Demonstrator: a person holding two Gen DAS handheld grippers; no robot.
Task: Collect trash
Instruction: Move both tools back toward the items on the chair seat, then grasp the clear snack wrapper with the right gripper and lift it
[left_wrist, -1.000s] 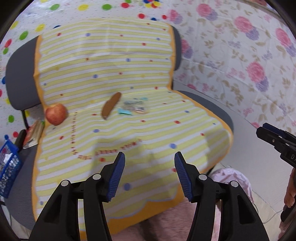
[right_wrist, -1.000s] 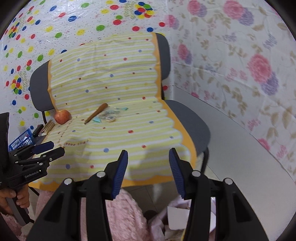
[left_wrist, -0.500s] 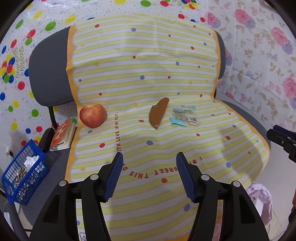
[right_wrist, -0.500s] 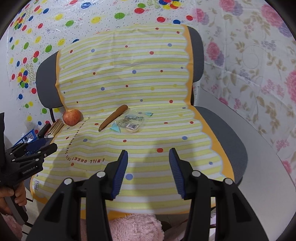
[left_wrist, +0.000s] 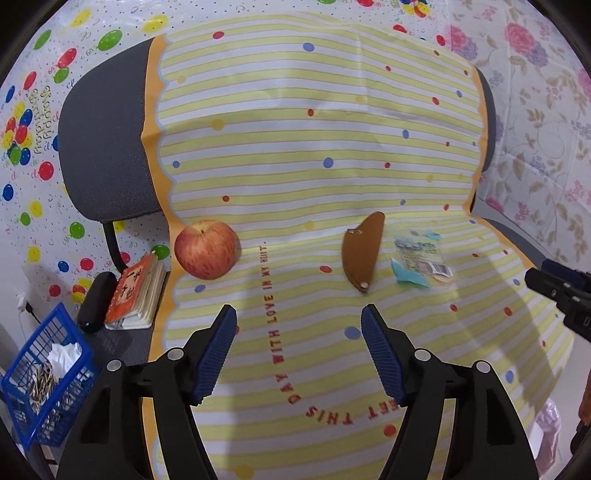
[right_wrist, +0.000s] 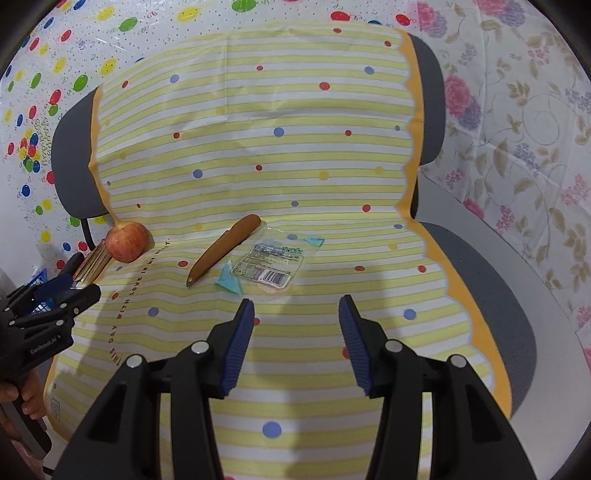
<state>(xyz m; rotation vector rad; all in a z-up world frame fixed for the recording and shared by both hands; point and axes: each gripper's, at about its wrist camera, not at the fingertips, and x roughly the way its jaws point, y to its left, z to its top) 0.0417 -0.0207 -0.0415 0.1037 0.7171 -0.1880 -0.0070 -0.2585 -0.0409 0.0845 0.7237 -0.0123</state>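
A clear plastic wrapper with a barcode (right_wrist: 271, 264) lies on the striped cloth on the chair seat, with a small blue scrap (right_wrist: 229, 282) at its near left and another blue scrap (right_wrist: 314, 240) at its far right. It also shows in the left wrist view (left_wrist: 423, 258). My right gripper (right_wrist: 295, 317) is open and empty, just short of the wrapper. My left gripper (left_wrist: 298, 325) is open and empty above the seat, between the apple (left_wrist: 206, 249) and the brown sheath (left_wrist: 362, 255).
A blue basket (left_wrist: 40, 384) holding crumpled paper stands at the lower left beside the chair. An orange book (left_wrist: 135, 291) and a black case (left_wrist: 94, 301) lie on the seat edge. Chair back (right_wrist: 70, 162) and patterned walls stand behind.
Both grippers have moved forward over the chair seat. The wrapper, sheath and apple now look larger and nearer. Both stay open.
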